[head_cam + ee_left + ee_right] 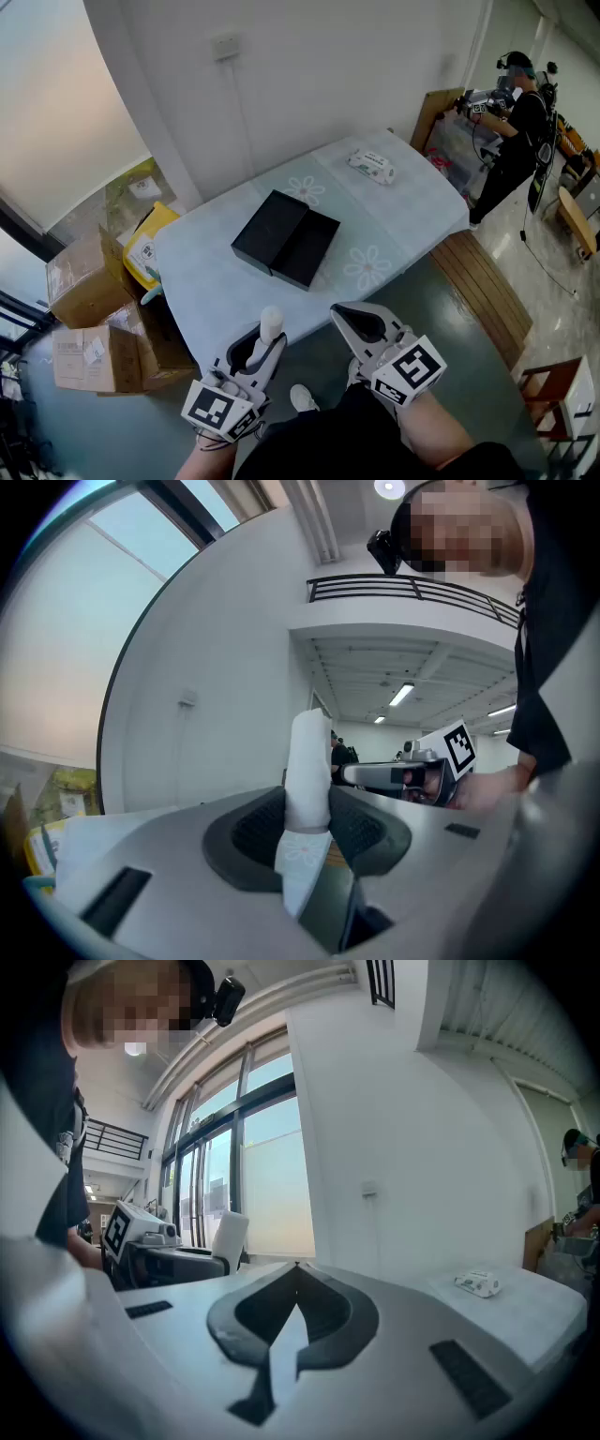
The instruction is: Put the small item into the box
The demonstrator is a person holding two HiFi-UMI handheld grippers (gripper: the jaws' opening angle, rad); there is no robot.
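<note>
Small white cylinder (307, 752) stands upright in the left claw (307, 808), whose pads pinch it low down, leaving its rounded top clear above the tips. The right claw (296, 1274) is pressed together and carries nothing; it hangs level with the left, just beside it. Both are held short of the near edge of the table (206, 281), well apart from the black box (286, 239), which lies open mid-table with its two halves side by side. A wrapped tissue pack (372, 166) lies further back. Judged step: carrying the grasped item. The next move calls for reaching forward over the open half, lowering, then parting the pads.
</note>
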